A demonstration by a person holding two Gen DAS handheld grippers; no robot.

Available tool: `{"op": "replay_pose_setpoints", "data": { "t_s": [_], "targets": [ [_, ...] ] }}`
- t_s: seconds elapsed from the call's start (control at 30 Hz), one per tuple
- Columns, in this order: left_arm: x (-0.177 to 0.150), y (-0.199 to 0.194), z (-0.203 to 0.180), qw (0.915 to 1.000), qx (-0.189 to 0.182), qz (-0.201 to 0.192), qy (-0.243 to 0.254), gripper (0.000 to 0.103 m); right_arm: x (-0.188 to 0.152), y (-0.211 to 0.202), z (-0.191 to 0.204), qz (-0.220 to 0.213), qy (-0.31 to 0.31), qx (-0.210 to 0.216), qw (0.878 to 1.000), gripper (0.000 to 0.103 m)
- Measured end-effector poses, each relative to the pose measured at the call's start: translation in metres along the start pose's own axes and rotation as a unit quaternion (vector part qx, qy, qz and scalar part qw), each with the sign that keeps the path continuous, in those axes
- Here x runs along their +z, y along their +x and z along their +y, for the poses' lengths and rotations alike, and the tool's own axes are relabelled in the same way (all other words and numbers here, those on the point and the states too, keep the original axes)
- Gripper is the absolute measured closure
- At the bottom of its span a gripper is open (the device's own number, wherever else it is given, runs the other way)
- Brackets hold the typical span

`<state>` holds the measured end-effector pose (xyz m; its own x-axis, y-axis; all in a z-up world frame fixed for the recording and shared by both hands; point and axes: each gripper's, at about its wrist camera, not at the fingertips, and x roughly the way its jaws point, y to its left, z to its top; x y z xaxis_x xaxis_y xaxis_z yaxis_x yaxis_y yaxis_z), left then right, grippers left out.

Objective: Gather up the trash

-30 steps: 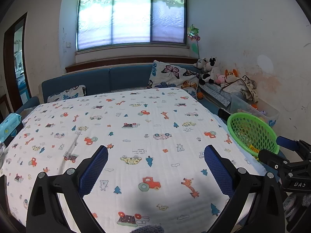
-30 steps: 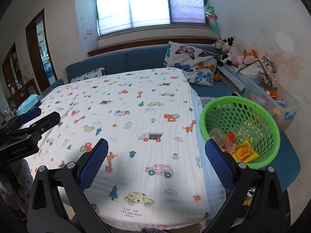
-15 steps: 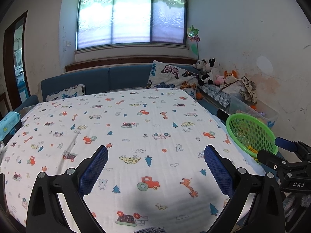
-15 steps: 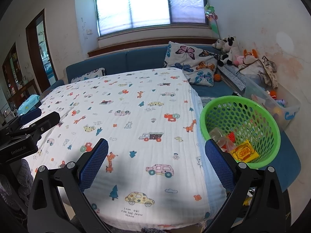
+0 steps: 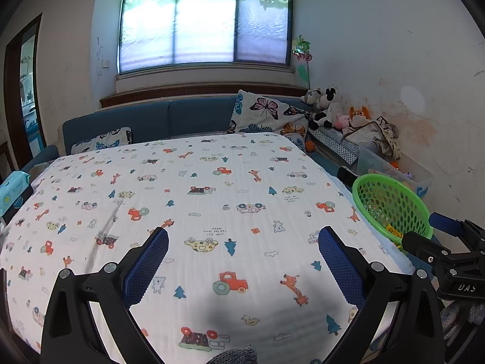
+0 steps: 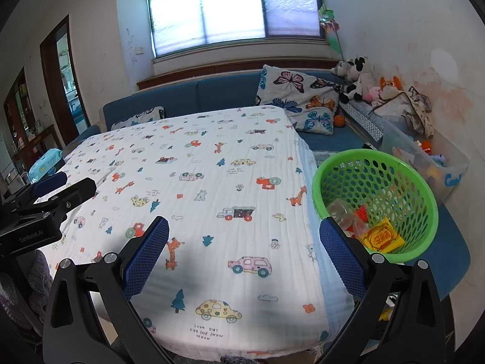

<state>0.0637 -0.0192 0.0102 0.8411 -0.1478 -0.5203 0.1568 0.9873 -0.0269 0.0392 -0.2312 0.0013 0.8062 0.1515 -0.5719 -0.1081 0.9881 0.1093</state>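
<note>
Both jaws released, holding nothing, above the worktop's [image 5: 212, 182] near edge; green basket [image 6: 376, 157] with yellow packet [image 6: 382, 238] beside right edge.

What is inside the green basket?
The green basket holds a yellow packet, a clear wrapper and something red. Anything beneath these is covered.

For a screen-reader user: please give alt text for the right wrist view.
An open right claw hovers over a table covered by a cartoon-print cloth, with a green basket of wrappers to its right. The left claw shows at the left edge; a blue sofa and window lie behind.
</note>
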Motion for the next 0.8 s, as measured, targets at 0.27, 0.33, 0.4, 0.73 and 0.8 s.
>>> {"op": "replay_pose_setpoints", "data": {
  "t_s": [0.27, 0.33, 0.4, 0.73, 0.8],
  "targets": [
    [-0.002, 0.0002, 0.0012, 1.0, 0.0, 0.002, -0.002, 0.007, -0.0008, 0.0002, 0.0, 0.001, 0.0, 0.001, 1.0, 0.004],
    [-0.0024, 0.0002, 0.0011, 1.0, 0.0, 0.002, -0.001, 0.007, -0.0009, 0.0003, 0.0, 0.001, 0.0, 0.001, 1.0, 0.004],
    [-0.0021, 0.0004, 0.0015, 1.0, 0.0, 0.002, -0.002, 0.007, -0.0009, 0.0002, -0.0003, 0.001, 0.0, 0.001, 1.0, 0.004],
    [-0.0026, 0.0002, 0.0018, 1.0, 0.002, 0.003, -0.002, 0.007, -0.0009, 0.0003, 0.0002, 0.001, 0.0, 0.001, 1.0, 0.004],
    [-0.0033, -0.0002, 0.0016, 1.0, 0.002, 0.002, -0.002, 0.007, -0.0008, 0.0004, -0.0002, 0.001, -0.001, 0.001, 1.0, 0.004]
  ]
}}
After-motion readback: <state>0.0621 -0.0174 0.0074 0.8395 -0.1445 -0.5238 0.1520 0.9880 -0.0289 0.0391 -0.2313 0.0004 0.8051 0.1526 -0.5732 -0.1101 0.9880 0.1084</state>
